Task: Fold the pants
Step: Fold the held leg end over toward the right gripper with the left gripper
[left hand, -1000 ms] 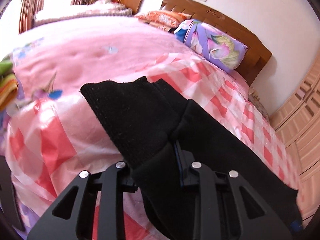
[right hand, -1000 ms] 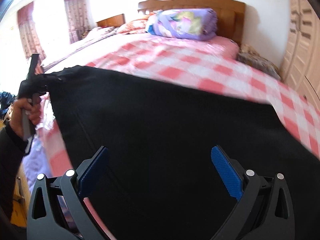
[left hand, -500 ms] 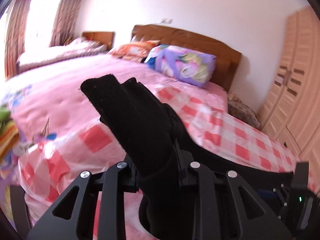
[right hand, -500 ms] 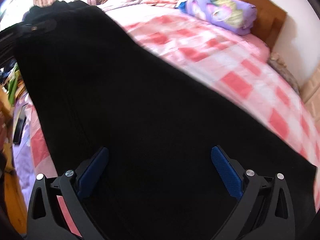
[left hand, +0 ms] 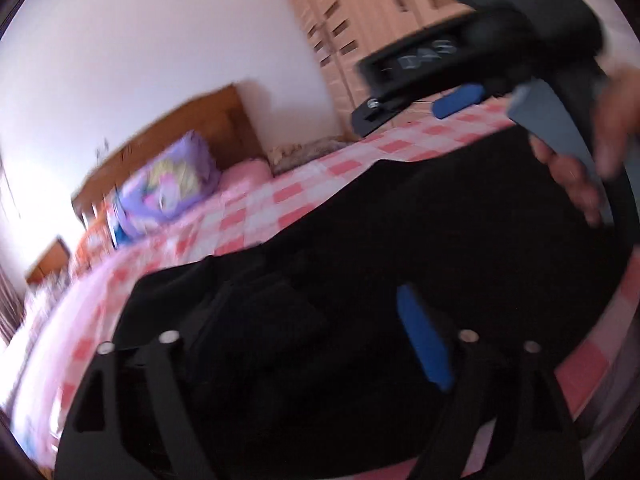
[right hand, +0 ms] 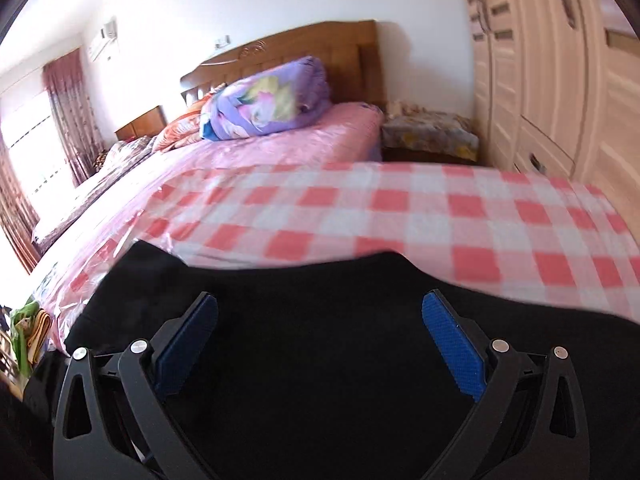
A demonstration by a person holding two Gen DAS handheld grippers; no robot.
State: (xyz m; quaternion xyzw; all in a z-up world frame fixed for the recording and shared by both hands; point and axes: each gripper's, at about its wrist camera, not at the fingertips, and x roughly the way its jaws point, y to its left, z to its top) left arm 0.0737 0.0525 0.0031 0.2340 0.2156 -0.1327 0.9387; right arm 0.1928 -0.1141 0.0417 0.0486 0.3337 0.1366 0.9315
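Observation:
The black pants lie spread on the pink checked bedcover. My left gripper is open just above them; its blue right pad shows and nothing is between the jaws. The view is blurred. My right gripper is open and empty, low over the pants. It also shows in the left wrist view at the upper right, held by a hand.
A purple flowered pillow lies by the wooden headboard. A wardrobe stands at the right, with a low covered stand beside the bed. Coloured clothes sit at the left edge.
My left gripper has let go of the pants end and opened, swinging right and down over the laid pants. The lifted fold has dropped onto the bed. My right gripper stays open.

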